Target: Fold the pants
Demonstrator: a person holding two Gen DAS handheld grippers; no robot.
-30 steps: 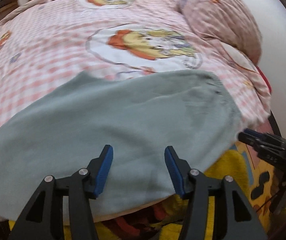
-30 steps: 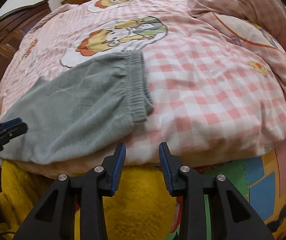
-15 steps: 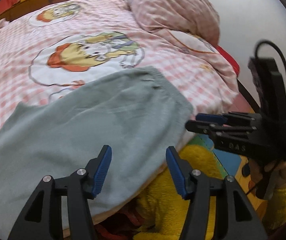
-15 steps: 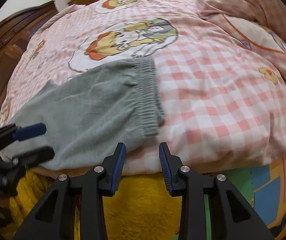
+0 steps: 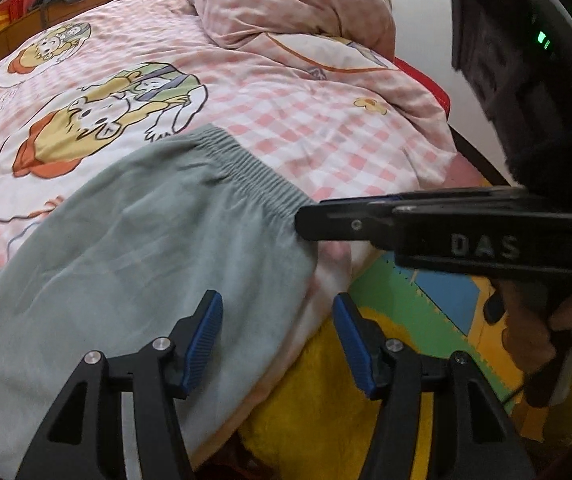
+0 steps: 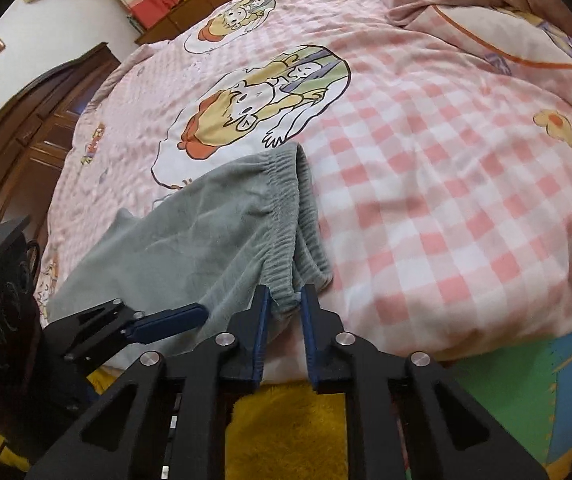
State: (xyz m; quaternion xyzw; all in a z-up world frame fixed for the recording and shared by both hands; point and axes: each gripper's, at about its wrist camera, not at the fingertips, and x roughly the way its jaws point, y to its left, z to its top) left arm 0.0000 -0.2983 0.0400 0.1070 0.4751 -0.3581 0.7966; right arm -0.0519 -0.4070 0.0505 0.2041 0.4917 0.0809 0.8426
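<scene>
Grey-green pants (image 5: pixel 146 240) lie flat near the front edge of a bed, their elastic waistband (image 5: pixel 246 172) on the right. My left gripper (image 5: pixel 276 300) hovers open just above the pants' near edge, nothing between its blue pads. My right gripper (image 6: pixel 285 294) is shut on the near corner of the waistband (image 6: pixel 282 208), which is drawn up into a ridge between the fingers. In the left wrist view the right gripper (image 5: pixel 302 220) comes in from the right and meets that corner. The right wrist view shows the left gripper (image 6: pixel 174 322) at lower left over the pants (image 6: pixel 206 240).
A pink checked duvet (image 5: pixel 286 112) with cartoon prints covers the bed; a bunched quilt (image 5: pixel 286 8) lies at the far right. Yellow plush fabric (image 5: pixel 326 400) and a coloured foam mat (image 5: pixel 438 296) lie below the bed's edge. A dark wooden cabinet (image 6: pixel 26 140) stands left.
My right gripper moved in to the waistband's near corner and shut on it. The left gripper shifted right along the pants' near edge and stayed open.
</scene>
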